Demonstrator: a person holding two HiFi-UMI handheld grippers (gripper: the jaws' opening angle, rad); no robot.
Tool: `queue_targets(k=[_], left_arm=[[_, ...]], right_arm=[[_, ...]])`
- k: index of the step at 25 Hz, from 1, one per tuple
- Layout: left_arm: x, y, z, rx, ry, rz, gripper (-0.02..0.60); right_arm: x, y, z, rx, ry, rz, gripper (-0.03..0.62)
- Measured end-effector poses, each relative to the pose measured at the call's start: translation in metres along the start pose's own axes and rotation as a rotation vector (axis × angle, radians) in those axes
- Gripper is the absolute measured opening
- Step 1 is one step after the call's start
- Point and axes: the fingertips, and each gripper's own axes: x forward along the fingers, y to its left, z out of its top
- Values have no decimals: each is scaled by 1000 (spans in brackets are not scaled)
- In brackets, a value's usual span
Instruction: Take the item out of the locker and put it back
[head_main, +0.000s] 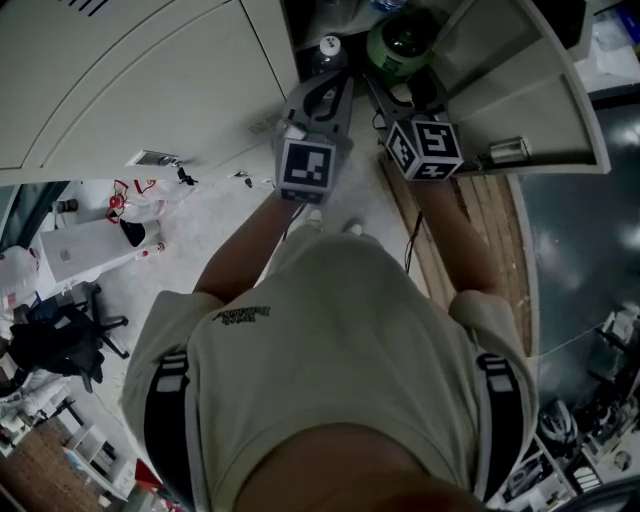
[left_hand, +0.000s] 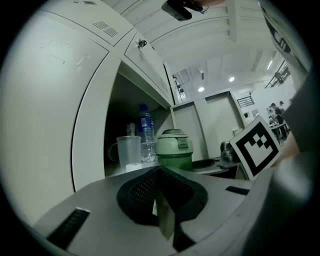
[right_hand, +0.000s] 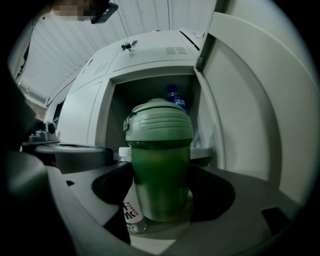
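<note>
A green lidded tumbler (right_hand: 160, 165) fills the gap between my right gripper's (right_hand: 162, 192) wide-set jaws, whose pads press its sides at the mouth of the open locker (right_hand: 150, 85). From the head view the tumbler (head_main: 400, 45) sits just ahead of the right gripper (head_main: 405, 90). My left gripper (left_hand: 162, 212) is shut with nothing in it and hangs to the tumbler's (left_hand: 174, 150) left, in front of the locker. In the head view the left gripper (head_main: 322, 95) is level with the right one.
Inside the locker stand a blue-capped water bottle (left_hand: 145, 135), a clear jug (left_hand: 128, 150) and a small white-capped bottle (right_hand: 131, 210). The locker door (head_main: 520, 90) swings open to the right. Closed lockers (head_main: 130, 70) lie left. Wooden boards (head_main: 470, 230) and an office chair (head_main: 60, 340) are on the floor.
</note>
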Motion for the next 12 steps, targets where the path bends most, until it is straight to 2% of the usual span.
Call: queue_targets(k=[6, 12], left_arm=[[2, 4, -18, 1, 9, 10, 14], [2, 5, -31, -67, 4, 5, 14]], right_arm=[[11, -6, -33, 0, 30, -29, 359], [20, -16, -58, 6, 50, -65, 359]])
